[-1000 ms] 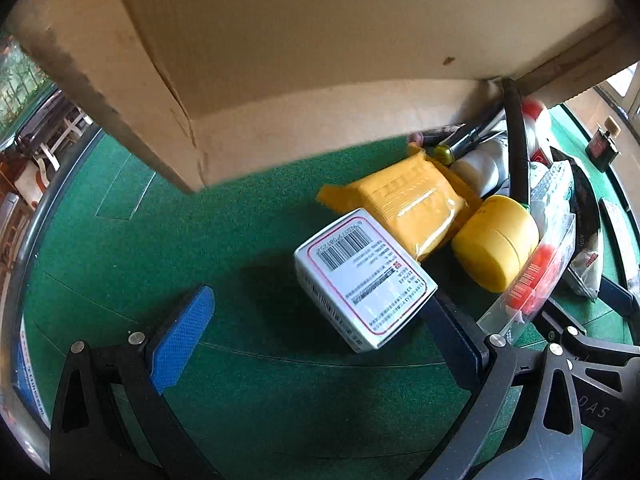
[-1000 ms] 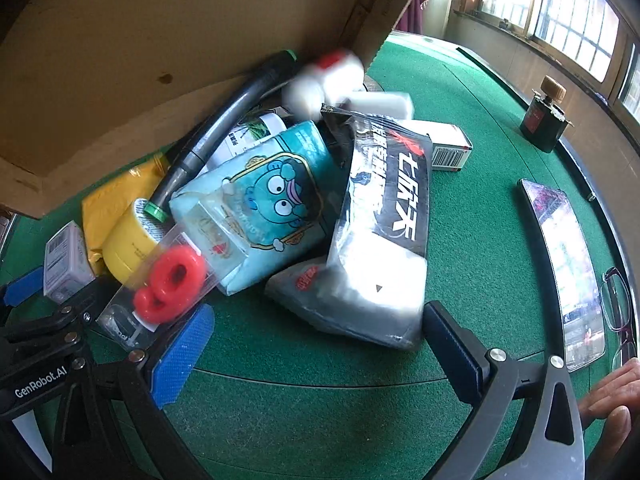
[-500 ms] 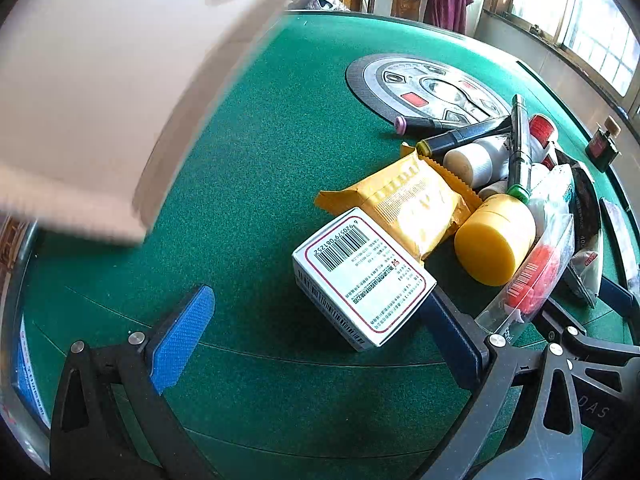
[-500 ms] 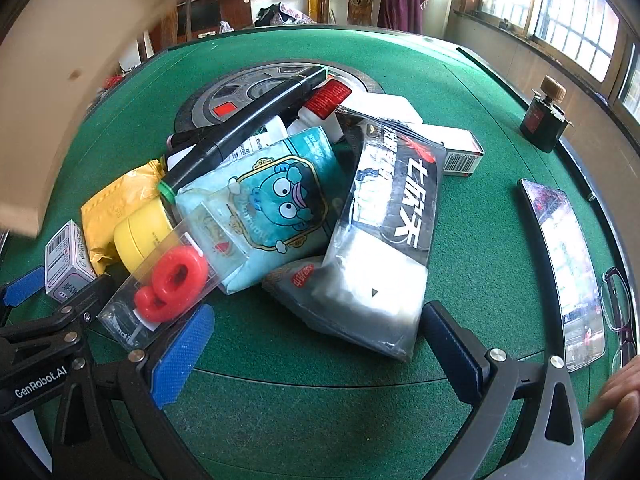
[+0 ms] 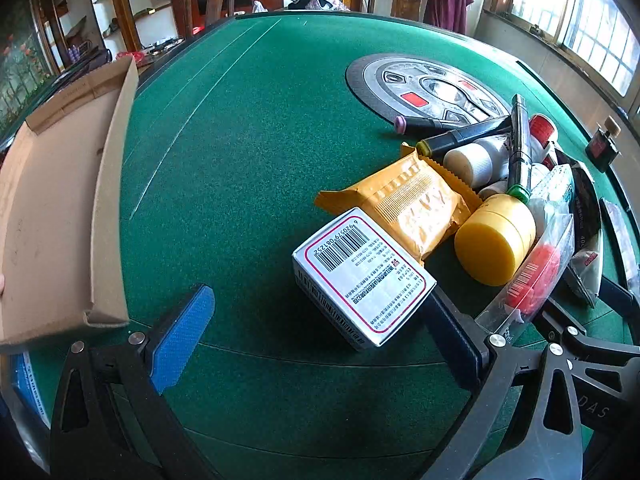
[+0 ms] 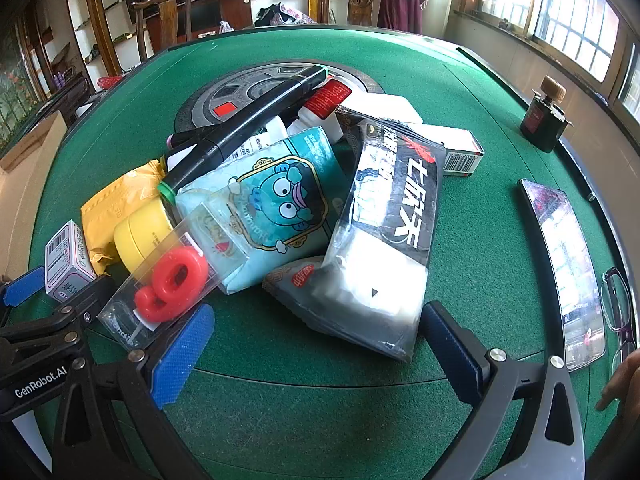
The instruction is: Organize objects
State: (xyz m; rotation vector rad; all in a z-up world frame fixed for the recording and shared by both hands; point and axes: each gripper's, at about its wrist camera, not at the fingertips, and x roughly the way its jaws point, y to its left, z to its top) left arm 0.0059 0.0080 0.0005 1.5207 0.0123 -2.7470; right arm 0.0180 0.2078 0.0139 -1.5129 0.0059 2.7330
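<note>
Your left gripper point(image 5: 316, 320) is spread wide and empty, the white barcode box point(image 5: 362, 276) lying between its fingers against the right one. The open cardboard box point(image 5: 52, 216) sits at nine o'clock on the green table point(image 5: 240, 140); what shows of its inside is bare. Your right gripper point(image 6: 316, 332) is also apart, empty, facing the pile: black-and-white pouch point(image 6: 384, 240), blue cartoon pouch point(image 6: 276, 208), yellow jar point(image 6: 144, 236), black marker point(image 6: 244, 128).

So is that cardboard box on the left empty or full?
Empty, as far as shown: the cardboard box shows bare brown floor; its near end is cut off by the frame.
</note>
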